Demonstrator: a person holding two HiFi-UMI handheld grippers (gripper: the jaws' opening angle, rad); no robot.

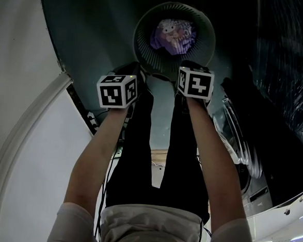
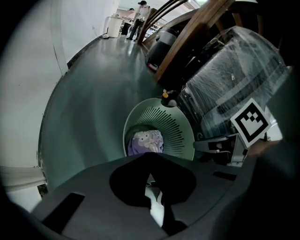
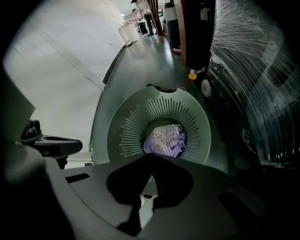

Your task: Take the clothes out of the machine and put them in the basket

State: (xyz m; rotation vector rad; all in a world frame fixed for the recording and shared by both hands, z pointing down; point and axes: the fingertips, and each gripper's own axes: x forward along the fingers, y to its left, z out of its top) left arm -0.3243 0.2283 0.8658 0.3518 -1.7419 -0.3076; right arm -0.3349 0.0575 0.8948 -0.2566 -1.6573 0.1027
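A pale green slotted basket (image 1: 146, 50) stands on the dark floor right below both grippers. A purple and white patterned garment (image 1: 174, 35) lies at its bottom, also seen in the left gripper view (image 2: 146, 142) and the right gripper view (image 3: 165, 139). My left gripper (image 1: 133, 70) hangs over the basket's near left rim, its jaws shut (image 2: 151, 157) with nothing visible between them. My right gripper (image 1: 190, 65) hangs over the near right rim, jaws shut (image 3: 151, 157) and empty. Both point steeply down, side by side.
A machine wrapped in plastic film (image 1: 279, 65) stands to the right, with a round door (image 1: 233, 134) near my right arm. A white wall (image 1: 21, 57) runs along the left. The person's black-trousered legs (image 1: 139, 153) show between the arms. People stand far down the corridor (image 2: 136, 18).
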